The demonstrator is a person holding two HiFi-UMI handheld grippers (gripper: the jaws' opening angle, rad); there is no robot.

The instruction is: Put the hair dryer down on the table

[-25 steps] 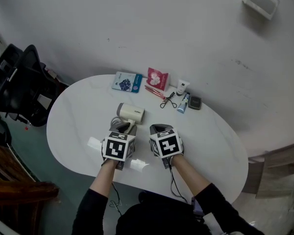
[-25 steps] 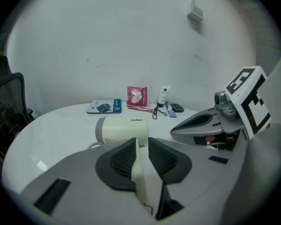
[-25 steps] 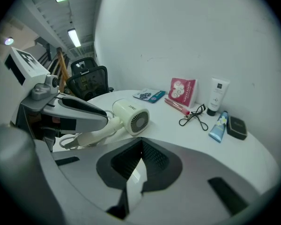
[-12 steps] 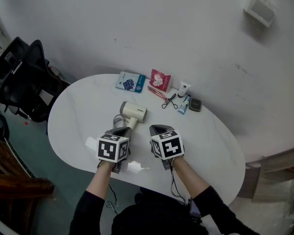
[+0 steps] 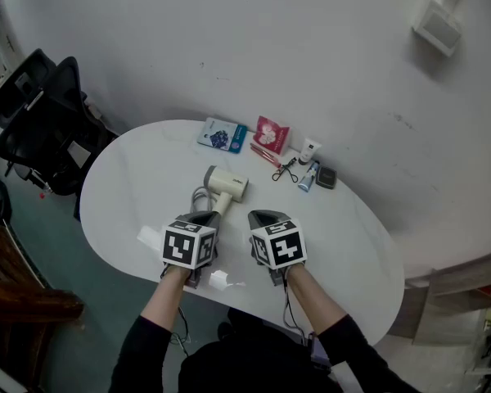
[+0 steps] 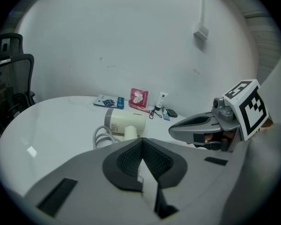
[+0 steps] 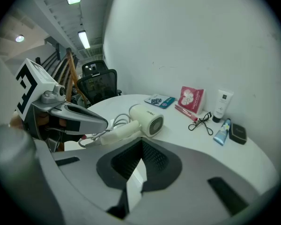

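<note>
The cream hair dryer (image 5: 226,185) lies on its side on the white oval table (image 5: 131,178), its grey cord (image 5: 200,196) coiled beside the handle. My left gripper (image 5: 200,218) hovers just short of the handle's end, shut and empty; the dryer (image 6: 126,121) shows beyond its closed tips (image 6: 143,142). My right gripper (image 5: 264,217) is level with it to the right, also shut with nothing held. In the right gripper view the dryer (image 7: 147,118) lies ahead and left of its tips (image 7: 141,142). Neither gripper touches the dryer.
Along the table's far edge lie a blue packet (image 5: 222,135), a red packet (image 5: 270,131), a white tube (image 5: 309,151), an eyelash curler (image 5: 285,169), a blue tube (image 5: 305,176) and a dark compact (image 5: 326,177). A black chair (image 5: 41,113) stands left of the table.
My left gripper has drawn back toward me, away from the dryer's handle. The dryer stays lying on the table. The right gripper has hardly moved.
</note>
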